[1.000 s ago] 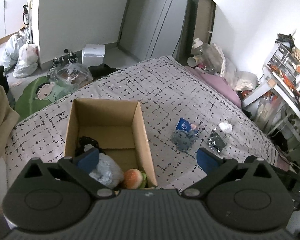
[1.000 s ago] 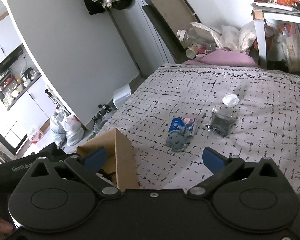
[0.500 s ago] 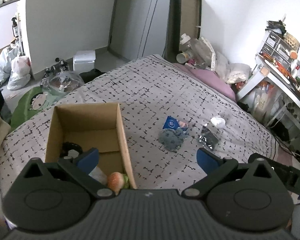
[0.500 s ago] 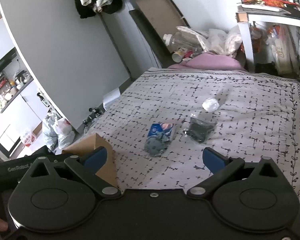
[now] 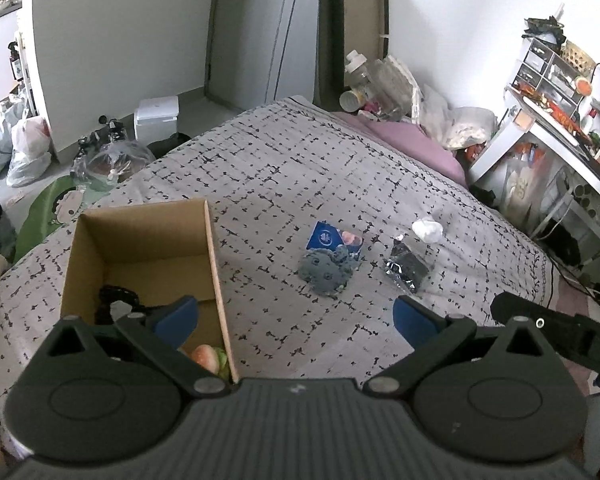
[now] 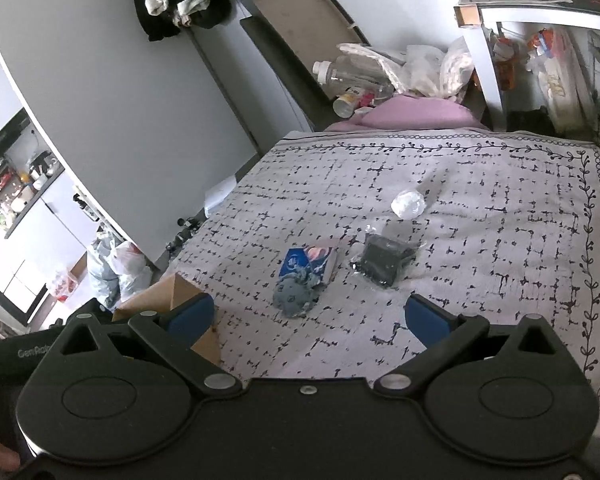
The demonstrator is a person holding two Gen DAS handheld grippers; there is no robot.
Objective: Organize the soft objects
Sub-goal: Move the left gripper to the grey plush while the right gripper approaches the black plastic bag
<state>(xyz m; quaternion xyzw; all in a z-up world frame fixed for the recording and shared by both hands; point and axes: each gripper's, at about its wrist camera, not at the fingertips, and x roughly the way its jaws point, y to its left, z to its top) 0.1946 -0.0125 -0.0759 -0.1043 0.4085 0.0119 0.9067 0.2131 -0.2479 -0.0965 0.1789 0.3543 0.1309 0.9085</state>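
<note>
An open cardboard box sits on the patterned bedspread at the left, holding a soft burger toy and a dark bundle. To its right lie a grey soft toy against a blue packet, a dark item in clear wrap and a white wad. My left gripper is open over the box's near right corner, holding nothing. My right gripper is open and empty, short of the grey toy, the dark wrapped item and the white wad.
A pink pillow and bottles and bags crowd the head of the bed. A cluttered white desk stands at the right. Bags and a white bin sit on the floor to the left.
Both grippers have pulled back and swung right. The box has slid left in the left view and nearly out of the right view. The loose items now sit nearer centre.
</note>
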